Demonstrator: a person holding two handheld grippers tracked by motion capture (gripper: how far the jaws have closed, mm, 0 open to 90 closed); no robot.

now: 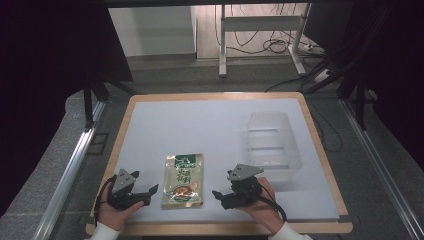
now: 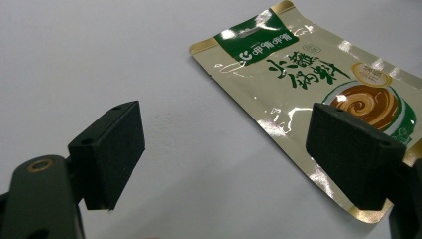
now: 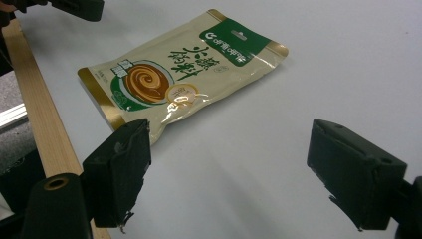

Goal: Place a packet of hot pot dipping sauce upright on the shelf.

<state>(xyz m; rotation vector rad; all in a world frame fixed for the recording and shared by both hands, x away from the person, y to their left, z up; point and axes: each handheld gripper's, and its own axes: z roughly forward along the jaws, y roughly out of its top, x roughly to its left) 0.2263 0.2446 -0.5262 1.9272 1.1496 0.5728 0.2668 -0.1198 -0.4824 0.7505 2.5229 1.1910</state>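
- Both tongs, left gripper point(image 1: 150, 191) and right gripper point(image 1: 218, 195), rest released beside the pouch point(image 1: 183, 180).
- Risk: flat, glossy pouch slips from jaws; the clear bin point(image 1: 272, 145) is light and may shift.

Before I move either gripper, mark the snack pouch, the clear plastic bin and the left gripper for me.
snack pouch point(image 1: 183, 180), high view, middle of its printed front.
clear plastic bin point(image 1: 295, 150), high view, its right wall.
left gripper point(image 1: 152, 193), high view, midway between its open fingertips.
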